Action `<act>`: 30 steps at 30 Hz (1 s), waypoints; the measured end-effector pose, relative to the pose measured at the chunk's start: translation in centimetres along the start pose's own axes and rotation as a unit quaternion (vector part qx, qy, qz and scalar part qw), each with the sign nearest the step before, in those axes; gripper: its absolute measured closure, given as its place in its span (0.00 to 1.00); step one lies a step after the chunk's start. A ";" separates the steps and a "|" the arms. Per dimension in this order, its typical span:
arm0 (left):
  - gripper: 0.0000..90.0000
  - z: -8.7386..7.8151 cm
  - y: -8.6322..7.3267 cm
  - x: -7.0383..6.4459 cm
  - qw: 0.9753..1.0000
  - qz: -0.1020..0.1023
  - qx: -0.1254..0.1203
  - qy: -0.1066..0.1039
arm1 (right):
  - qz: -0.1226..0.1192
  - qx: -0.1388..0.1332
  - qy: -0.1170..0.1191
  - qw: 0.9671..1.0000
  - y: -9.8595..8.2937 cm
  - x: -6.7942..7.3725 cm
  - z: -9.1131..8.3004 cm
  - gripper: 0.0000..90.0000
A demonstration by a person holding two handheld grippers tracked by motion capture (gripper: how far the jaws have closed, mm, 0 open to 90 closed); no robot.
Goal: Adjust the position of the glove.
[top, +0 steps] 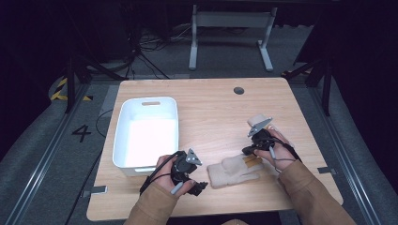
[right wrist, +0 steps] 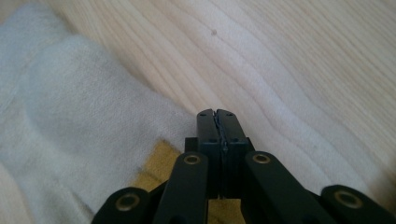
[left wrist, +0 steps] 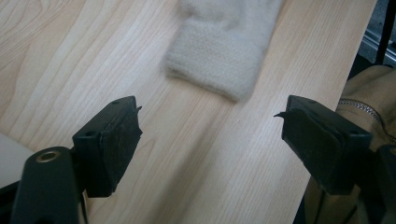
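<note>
A beige knitted glove [top: 232, 171] lies flat near the table's front edge, its cuff towards my left gripper. A yellow patch [top: 252, 161] shows at its right end. My left gripper [top: 201, 187] is open and low over the wood, just left of the cuff [left wrist: 219, 56], with nothing between its jaws [left wrist: 210, 135]. My right gripper [top: 248, 151] hovers at the glove's right end. Its jaws [right wrist: 218, 114] are pressed together just above the glove [right wrist: 79, 107] and the yellow patch [right wrist: 156, 165]. I see nothing held between them.
A white plastic bin [top: 148, 133] stands on the table's left side, close behind my left hand. A dark round grommet [top: 239, 90] sits near the far edge. Bare wood [top: 211, 117] stretches across the middle and back of the table.
</note>
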State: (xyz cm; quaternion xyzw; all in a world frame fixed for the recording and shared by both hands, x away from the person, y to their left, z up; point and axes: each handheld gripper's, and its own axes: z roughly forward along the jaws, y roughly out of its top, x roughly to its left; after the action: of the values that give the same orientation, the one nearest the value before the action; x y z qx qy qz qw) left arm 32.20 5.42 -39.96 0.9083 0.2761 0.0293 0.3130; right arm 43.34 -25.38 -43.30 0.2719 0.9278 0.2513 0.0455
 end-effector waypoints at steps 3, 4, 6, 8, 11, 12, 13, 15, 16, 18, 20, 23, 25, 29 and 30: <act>0.22 0.2 0.4 0.1 1.000 0.004 -0.003 -0.002 | 0.004 0.003 0.002 1.000 -0.4 0.1 -0.3 1.00; 0.22 0.4 0.6 0.1 1.000 0.004 -0.002 -0.005 | 0.006 0.005 0.001 1.000 -0.6 0.3 -0.5 1.00; 0.22 0.5 0.8 0.2 1.000 0.007 -0.003 -0.007 | 0.009 0.008 0.000 1.000 -0.9 0.4 -0.6 1.00; 0.22 0.5 0.9 0.2 1.000 0.010 -0.003 -0.008 | 0.008 0.009 0.001 1.000 -1.1 0.4 -0.7 1.00; 0.22 0.6 1.2 0.3 1.000 0.011 -0.004 -0.011 | 0.012 0.014 0.004 1.000 -1.4 0.7 -0.9 1.00; 0.22 0.7 1.3 0.3 1.000 0.012 -0.006 -0.012 | 0.014 0.015 0.004 1.000 -1.5 0.8 -1.0 1.00; 0.22 0.7 1.4 0.3 1.000 0.012 -0.006 -0.013 | 0.014 0.016 0.006 1.000 -1.6 0.9 -1.1 1.00; 0.21 0.8 1.6 0.2 1.000 0.018 -0.008 -0.016 | 0.016 0.019 0.007 1.000 -1.9 1.1 -1.2 1.00; 0.21 0.8 1.7 0.2 1.000 0.019 -0.007 -0.019 | 0.016 0.019 0.007 1.000 -1.9 1.1 -1.2 1.00; 0.21 0.9 1.8 0.2 1.000 0.020 -0.009 -0.020 | 0.017 0.018 0.006 1.000 -2.0 1.3 -1.4 1.00; 0.21 0.9 1.9 0.3 1.000 0.021 -0.006 -0.019 | 0.016 0.012 0.007 1.000 -2.1 1.4 -1.6 1.00; 0.21 1.0 2.1 0.2 1.000 0.020 -0.009 -0.019 | 0.014 0.001 0.006 1.000 -2.2 1.5 -1.9 1.00; 0.22 1.0 2.2 0.2 1.000 0.021 -0.009 -0.019 | 0.013 -0.014 0.006 1.000 -2.2 1.6 -2.4 0.99; 0.22 0.9 2.2 0.3 1.000 0.022 -0.009 -0.019 | 0.012 -0.045 -0.001 0.999 -2.1 1.6 -3.5 0.97; 0.22 0.9 2.2 0.3 1.000 0.020 -0.011 -0.018 | 0.013 -0.061 -0.007 0.998 -2.0 1.7 -4.1 0.97</act>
State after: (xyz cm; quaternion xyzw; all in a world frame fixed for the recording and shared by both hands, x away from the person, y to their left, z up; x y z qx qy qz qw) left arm 33.70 3.68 -39.45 0.9104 0.2522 0.0218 0.3271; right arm 40.05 -27.76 -40.67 0.2827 0.9066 0.3064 0.0648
